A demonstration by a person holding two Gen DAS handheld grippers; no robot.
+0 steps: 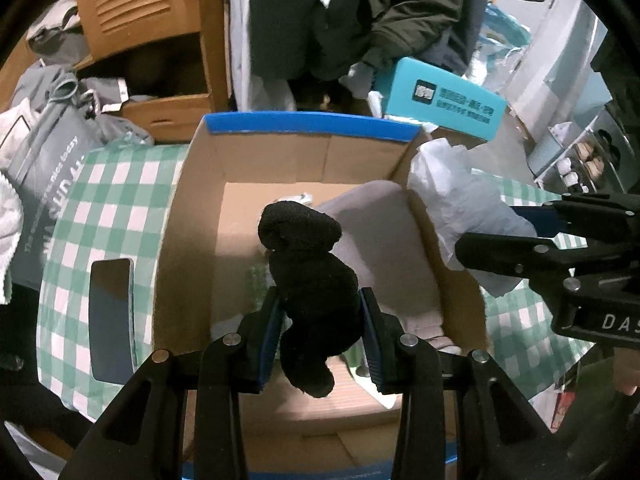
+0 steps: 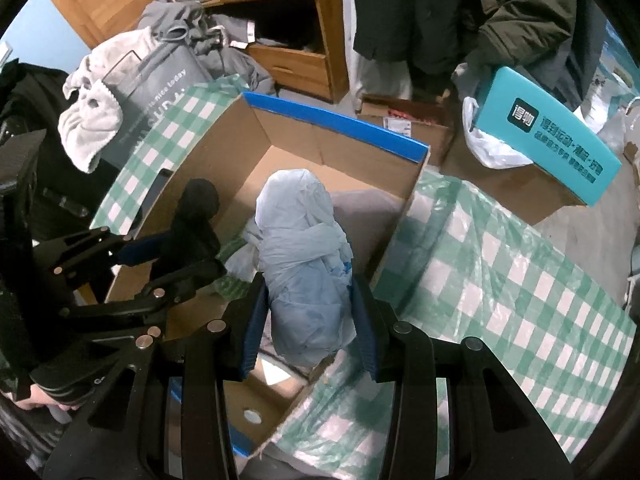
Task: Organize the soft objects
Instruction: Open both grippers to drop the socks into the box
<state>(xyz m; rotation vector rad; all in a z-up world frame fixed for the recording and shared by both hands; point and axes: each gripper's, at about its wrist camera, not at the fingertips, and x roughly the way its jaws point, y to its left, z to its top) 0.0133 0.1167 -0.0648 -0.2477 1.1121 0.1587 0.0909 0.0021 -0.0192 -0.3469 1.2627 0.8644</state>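
Note:
My left gripper [image 1: 320, 320] is shut on a black fuzzy sock [image 1: 308, 264] and holds it over the open cardboard box with a blue rim [image 1: 308, 128]. The sock also shows in the right wrist view [image 2: 196, 216], held by the left gripper [image 2: 176, 256]. My right gripper [image 2: 310, 316] is shut on a pale blue plastic-wrapped bundle [image 2: 304, 256] above the box's right side [image 2: 336, 124]. In the left wrist view the right gripper [image 1: 504, 236] and the bundle [image 1: 460, 204] sit at the box's right wall. A grey-pink cloth [image 1: 380, 240] lies inside the box.
The box stands on a green-and-white checked cloth [image 2: 500, 280]. A dark phone [image 1: 110, 316] lies left of the box. A grey bag [image 1: 52, 184], towels, a wooden cabinet [image 1: 160, 20], a teal box [image 2: 552, 136] and hanging coats [image 1: 360, 12] surround it.

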